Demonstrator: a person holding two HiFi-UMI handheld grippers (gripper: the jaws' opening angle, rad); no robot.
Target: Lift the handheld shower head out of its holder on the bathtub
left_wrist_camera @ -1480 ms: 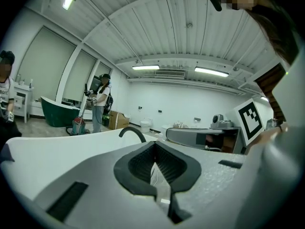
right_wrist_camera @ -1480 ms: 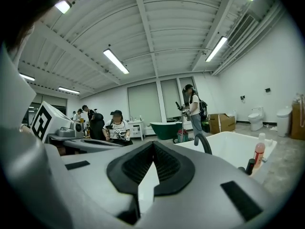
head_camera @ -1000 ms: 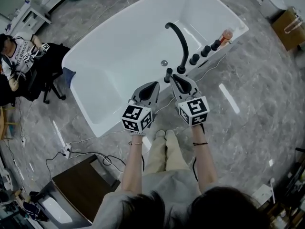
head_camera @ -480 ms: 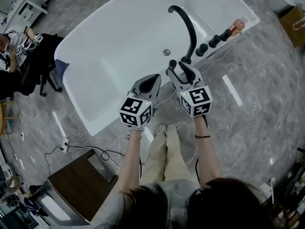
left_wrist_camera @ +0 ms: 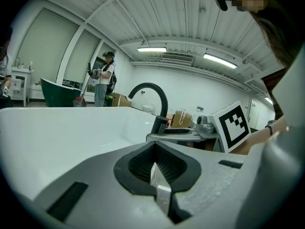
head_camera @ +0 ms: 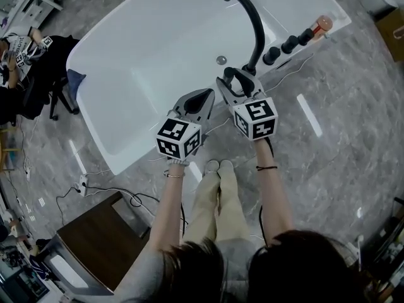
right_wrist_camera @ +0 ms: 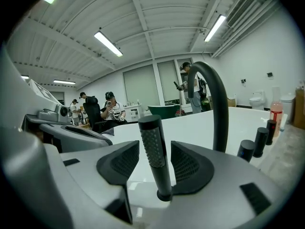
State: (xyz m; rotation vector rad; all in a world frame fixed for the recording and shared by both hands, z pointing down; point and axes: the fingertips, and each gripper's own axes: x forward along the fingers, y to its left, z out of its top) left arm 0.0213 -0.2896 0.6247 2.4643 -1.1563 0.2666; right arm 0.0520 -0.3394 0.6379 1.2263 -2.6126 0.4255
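Note:
The handheld shower head [right_wrist_camera: 153, 151] is a thin black rod with a dotted grip. It stands upright in its holder on the rim of the white bathtub [head_camera: 126, 62], beside the arched black faucet [head_camera: 252, 17]. My right gripper [right_wrist_camera: 155, 165] has just been opening its jaws. They now stand open on either side of the rod, with a gap at each pad. In the head view this right gripper [head_camera: 235, 78] reaches the rim by the faucet's base. My left gripper [head_camera: 204, 97] hovers over the near rim, shut and empty; in its own view the left gripper [left_wrist_camera: 157, 165] has its pads together.
Black knobs [head_camera: 289, 44] and a pink bottle [head_camera: 322, 24] line the rim right of the faucet. A dark cabinet [head_camera: 101, 232] and floor cables [head_camera: 95, 188] lie at lower left. A seated person [head_camera: 19, 49] is at the far left.
Both grippers have come down and forward toward the tub rim. The right jaws went from shut to wide open and now straddle the shower head. The left stays shut.

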